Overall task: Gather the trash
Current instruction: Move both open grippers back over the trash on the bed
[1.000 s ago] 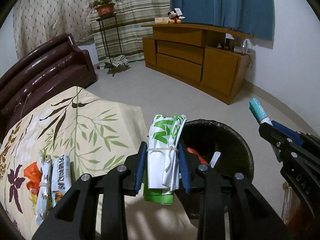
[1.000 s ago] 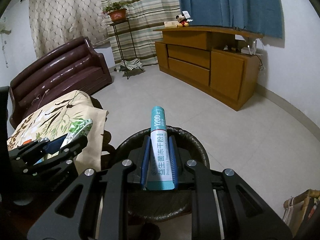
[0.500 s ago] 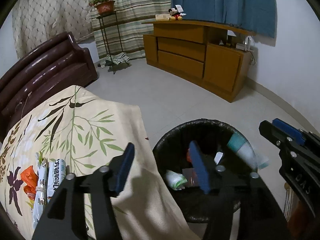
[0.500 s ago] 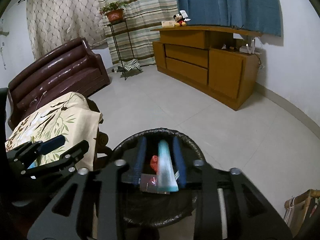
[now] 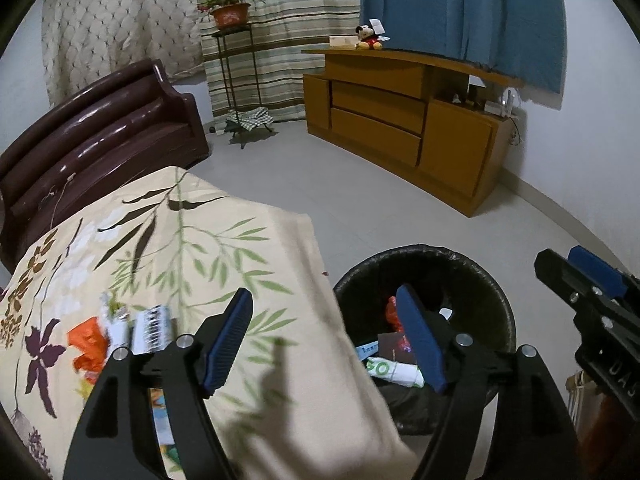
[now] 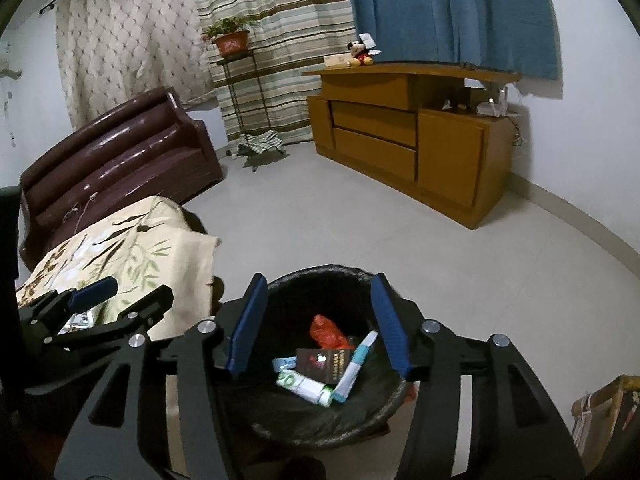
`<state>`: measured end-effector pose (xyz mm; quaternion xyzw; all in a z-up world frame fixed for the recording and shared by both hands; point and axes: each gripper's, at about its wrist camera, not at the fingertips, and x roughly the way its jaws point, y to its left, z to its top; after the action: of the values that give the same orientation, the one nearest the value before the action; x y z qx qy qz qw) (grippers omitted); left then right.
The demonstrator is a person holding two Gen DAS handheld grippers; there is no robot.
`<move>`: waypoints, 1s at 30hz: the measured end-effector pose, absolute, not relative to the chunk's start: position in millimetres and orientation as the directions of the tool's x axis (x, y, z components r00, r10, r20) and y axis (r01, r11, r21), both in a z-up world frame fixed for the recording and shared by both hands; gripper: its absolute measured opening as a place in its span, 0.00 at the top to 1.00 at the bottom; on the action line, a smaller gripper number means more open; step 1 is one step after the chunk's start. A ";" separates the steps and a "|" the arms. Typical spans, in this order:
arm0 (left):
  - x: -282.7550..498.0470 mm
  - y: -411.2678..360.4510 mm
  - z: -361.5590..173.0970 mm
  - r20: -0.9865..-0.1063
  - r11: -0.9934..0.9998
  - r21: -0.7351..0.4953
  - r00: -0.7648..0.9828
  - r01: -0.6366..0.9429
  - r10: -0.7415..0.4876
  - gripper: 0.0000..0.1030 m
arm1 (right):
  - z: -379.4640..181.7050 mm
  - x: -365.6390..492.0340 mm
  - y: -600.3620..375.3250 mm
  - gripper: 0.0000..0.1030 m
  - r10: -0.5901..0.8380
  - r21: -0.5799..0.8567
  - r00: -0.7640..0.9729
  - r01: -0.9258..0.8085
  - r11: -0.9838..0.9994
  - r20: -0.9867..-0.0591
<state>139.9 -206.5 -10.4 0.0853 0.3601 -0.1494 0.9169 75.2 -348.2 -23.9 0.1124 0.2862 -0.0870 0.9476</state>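
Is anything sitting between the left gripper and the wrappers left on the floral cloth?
Nothing visible does. The left gripper, jaws opening and empty, hangs over the cloth's edge beside the bin. The remaining wrappers lie just off its left finger, on open cloth; only that finger's own frame overlaps part of them in the left wrist view.

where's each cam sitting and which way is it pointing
Left wrist: on the left gripper, angled down over the floral cloth and black bin; its jaws are opening, empty; the right gripper shows at the frame's right.
Right wrist: on the right gripper, above the bin; jaws opening, empty; the left gripper at the frame's left.
Shared: bin, cloth, sofa, wooden cabinet.
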 end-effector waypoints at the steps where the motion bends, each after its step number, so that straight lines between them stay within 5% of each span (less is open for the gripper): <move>1: 137.2 -201.5 -8.5 -0.685 0.942 0.052 0.699 0.330 -0.207 0.30 | -23.4 73.8 -343.3 0.48 -0.090 0.164 0.821 0.219 0.962 -0.563; 30: 116.8 1.4 3.9 -0.687 0.995 0.099 0.724 0.009 0.062 0.29 | -13.4 99.1 -195.6 0.48 0.172 0.180 0.776 -0.077 0.981 -0.606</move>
<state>116.8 1.4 3.9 0.0475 0.3709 0.0144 0.9273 99.1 -195.6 -13.4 0.0726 0.3278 0.0661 0.9396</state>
